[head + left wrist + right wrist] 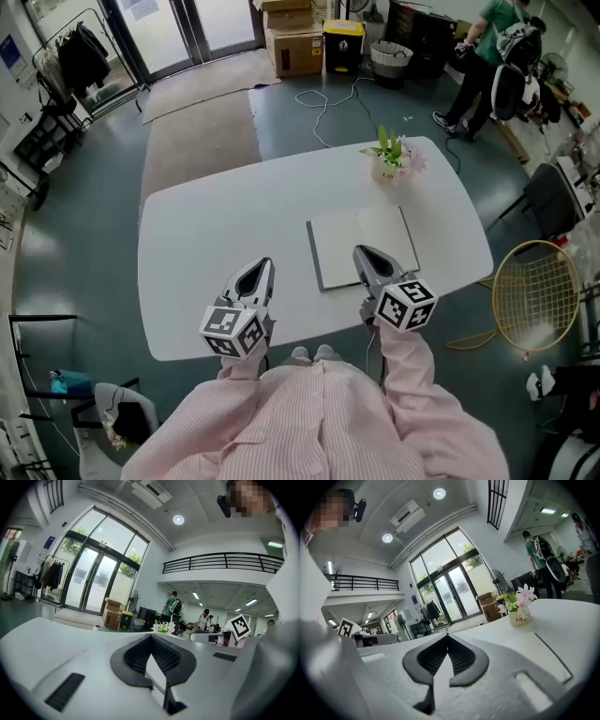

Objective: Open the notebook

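The notebook (361, 246) lies flat on the white table (206, 234), right of centre, showing white pages with a grey cover edge at its left and near sides. My right gripper (361, 253) hovers over the notebook's near edge, jaws shut with nothing between them. My left gripper (261, 269) is held above bare table to the notebook's left, jaws also closed and empty. In the left gripper view the left gripper (151, 635) has its tips meeting. In the right gripper view the right gripper (448, 634) looks the same, with the notebook (536, 651) low at the right.
A small pot of flowers (389, 161) stands at the table's far side, beyond the notebook. A gold wire basket (534, 292) sits right of the table, a chair (122, 412) near left. Cardboard boxes (295, 37) and a person (487, 56) are at the back.
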### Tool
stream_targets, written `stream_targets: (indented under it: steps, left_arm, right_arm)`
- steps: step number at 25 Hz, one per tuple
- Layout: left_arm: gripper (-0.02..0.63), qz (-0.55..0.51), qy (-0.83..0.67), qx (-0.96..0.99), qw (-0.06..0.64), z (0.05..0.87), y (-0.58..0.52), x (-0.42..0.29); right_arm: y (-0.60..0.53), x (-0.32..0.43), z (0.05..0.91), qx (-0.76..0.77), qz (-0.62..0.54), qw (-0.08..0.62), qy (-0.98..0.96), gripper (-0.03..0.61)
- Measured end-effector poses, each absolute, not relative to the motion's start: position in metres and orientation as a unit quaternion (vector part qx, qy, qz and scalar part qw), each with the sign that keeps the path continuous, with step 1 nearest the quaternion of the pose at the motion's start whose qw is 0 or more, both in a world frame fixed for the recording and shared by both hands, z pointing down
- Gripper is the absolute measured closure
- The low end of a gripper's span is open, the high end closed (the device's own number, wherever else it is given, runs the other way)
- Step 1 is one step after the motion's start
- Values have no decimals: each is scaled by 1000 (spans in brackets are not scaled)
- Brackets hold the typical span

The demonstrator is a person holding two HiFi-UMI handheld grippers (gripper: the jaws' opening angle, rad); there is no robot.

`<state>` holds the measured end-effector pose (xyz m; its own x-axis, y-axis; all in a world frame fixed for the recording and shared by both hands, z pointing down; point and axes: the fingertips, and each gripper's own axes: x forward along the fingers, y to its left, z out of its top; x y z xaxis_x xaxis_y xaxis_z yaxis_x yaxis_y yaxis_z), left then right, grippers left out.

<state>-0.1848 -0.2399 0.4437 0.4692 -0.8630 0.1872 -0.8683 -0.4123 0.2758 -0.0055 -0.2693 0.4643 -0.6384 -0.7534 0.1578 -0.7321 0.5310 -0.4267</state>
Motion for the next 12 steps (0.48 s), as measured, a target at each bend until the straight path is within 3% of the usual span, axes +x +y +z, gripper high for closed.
stream_targets:
  steps: [12]
  left_arm:
    - [615,-6,-542,827,146,432,-243,-204]
  right_arm:
    - [-273,17,445,-447,-213,53,867,574]
